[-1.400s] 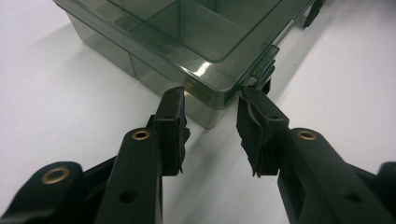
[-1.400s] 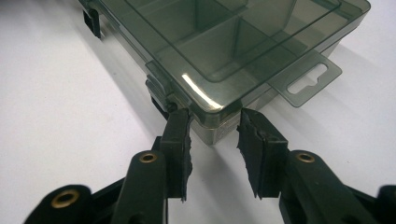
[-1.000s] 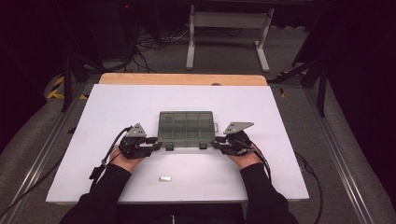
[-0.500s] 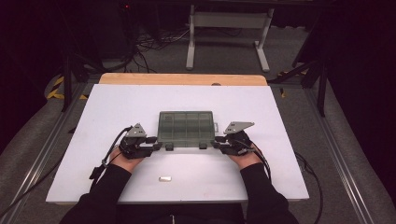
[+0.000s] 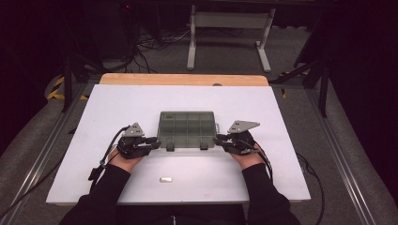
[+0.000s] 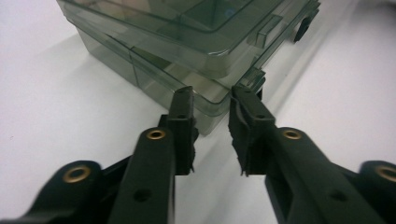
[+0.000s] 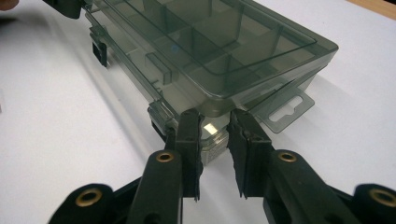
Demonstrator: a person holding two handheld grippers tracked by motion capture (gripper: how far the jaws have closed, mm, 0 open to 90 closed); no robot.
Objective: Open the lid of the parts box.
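A smoky see-through compartment box (image 5: 187,129) lies with its lid down in the middle of the white table (image 5: 117,108). My left gripper (image 5: 157,139) is at its near left corner. In the left gripper view the jaws (image 6: 212,93) straddle that corner of the box (image 6: 187,37) and have just been closing onto it. My right gripper (image 5: 217,139) is at the near right corner. There too the jaws (image 7: 215,114) have just been closing, with the corner of the box (image 7: 210,46) wedged between them. A hand holds each gripper low on the table.
A small white piece (image 5: 165,179) lies on the table near the front edge, between the person's forearms. Two dark latches (image 5: 170,147) stick out of the box's near side. A wooden strip (image 5: 183,78) runs along the table's far edge, with a metal stand (image 5: 227,28) beyond.
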